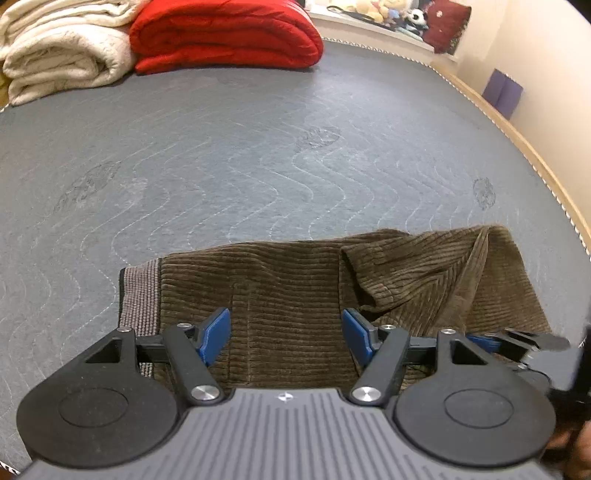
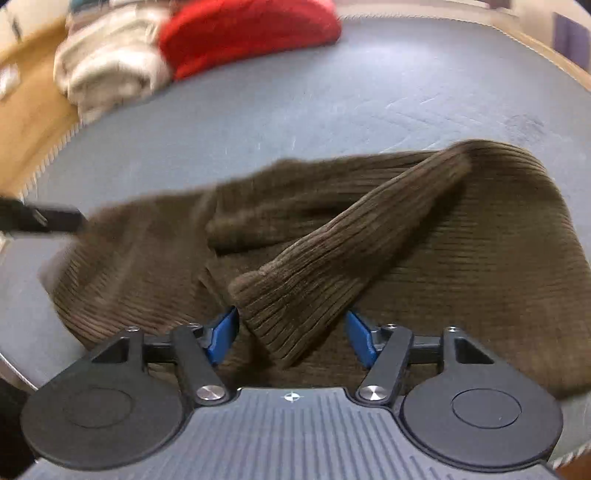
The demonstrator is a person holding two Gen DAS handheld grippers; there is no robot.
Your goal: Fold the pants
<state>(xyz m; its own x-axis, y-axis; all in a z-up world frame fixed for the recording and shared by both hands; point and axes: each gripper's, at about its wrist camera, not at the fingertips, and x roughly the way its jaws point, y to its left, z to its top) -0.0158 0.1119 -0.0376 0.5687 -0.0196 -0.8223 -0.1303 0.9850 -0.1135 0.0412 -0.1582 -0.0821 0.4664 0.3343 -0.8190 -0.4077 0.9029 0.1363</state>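
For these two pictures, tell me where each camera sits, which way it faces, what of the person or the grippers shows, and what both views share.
Left wrist view: sits on the left gripper, angled down over the brown corduroy pants on the grey mattress; its open blue fingers show, and the right gripper at the right edge.
Right wrist view: sits on the right gripper, facing down at a loose pant leg lying between its open fingers; blurred.
Shared: the pants, mattress, red comforter and cream blanket at the far end.
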